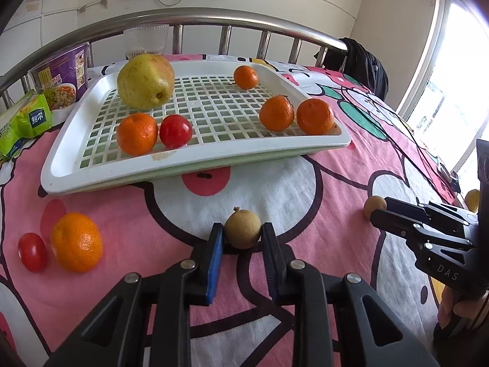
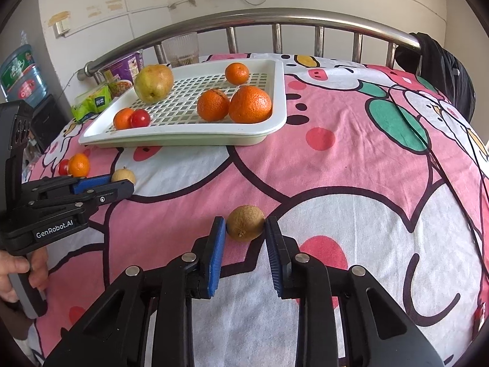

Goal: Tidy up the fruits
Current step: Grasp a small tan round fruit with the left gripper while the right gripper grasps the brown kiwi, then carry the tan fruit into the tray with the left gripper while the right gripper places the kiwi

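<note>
A white slotted tray [image 1: 195,168] [image 2: 275,91] on the bed holds a pear [image 1: 146,81] [image 2: 153,83], several oranges [image 1: 276,113] [image 2: 250,104] and a cherry tomato [image 1: 175,130] [image 2: 140,118]. My left gripper [image 1: 243,234] [image 2: 123,180] is shut on a small brown longan [image 1: 243,228] [image 2: 123,176] resting on the sheet. My right gripper [image 2: 245,229] [image 1: 374,211] is shut on a second longan [image 2: 245,222] [image 1: 374,205]. An orange [image 1: 76,241] [image 2: 79,164] and a cherry tomato [image 1: 32,252] [image 2: 63,166] lie loose on the sheet, left of the left gripper.
The pink cartoon bedsheet [image 1: 321,260] [image 2: 351,183] covers the bed. A steel headboard rail [image 1: 214,18] [image 2: 275,16] runs behind the tray. A glass [image 1: 146,39], a purple noodle cup [image 1: 61,79] and a green packet [image 1: 24,119] stand at back left. A dark garment [image 2: 443,70] hangs at the right.
</note>
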Available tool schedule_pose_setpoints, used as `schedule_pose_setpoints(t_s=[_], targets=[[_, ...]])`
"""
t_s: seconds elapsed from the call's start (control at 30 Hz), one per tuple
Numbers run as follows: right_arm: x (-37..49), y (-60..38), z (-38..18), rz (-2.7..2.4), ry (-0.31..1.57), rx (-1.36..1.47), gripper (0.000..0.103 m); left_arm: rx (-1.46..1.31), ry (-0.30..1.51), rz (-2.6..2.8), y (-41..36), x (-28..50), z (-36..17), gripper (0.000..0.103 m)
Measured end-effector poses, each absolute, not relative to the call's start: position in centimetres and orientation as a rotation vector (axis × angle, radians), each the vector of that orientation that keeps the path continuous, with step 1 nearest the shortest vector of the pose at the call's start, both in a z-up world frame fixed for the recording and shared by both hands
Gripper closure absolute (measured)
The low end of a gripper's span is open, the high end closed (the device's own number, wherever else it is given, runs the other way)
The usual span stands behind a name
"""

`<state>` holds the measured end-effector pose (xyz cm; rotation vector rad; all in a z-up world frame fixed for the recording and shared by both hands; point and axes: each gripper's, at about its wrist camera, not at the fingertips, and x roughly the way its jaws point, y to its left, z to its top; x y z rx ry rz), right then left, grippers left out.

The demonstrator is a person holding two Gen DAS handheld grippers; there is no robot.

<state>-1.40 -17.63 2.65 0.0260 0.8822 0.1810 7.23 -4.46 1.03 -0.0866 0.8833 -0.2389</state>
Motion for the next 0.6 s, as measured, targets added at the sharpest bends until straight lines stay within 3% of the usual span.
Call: schedule_pose_setpoints(t_s=[0.6], targets=[[-1.7,-16.8,4.1,0.219,0.807,0.028,0.078,-0.183,0.78,-0.25,-1.7,5.8,3.4,0.076]])
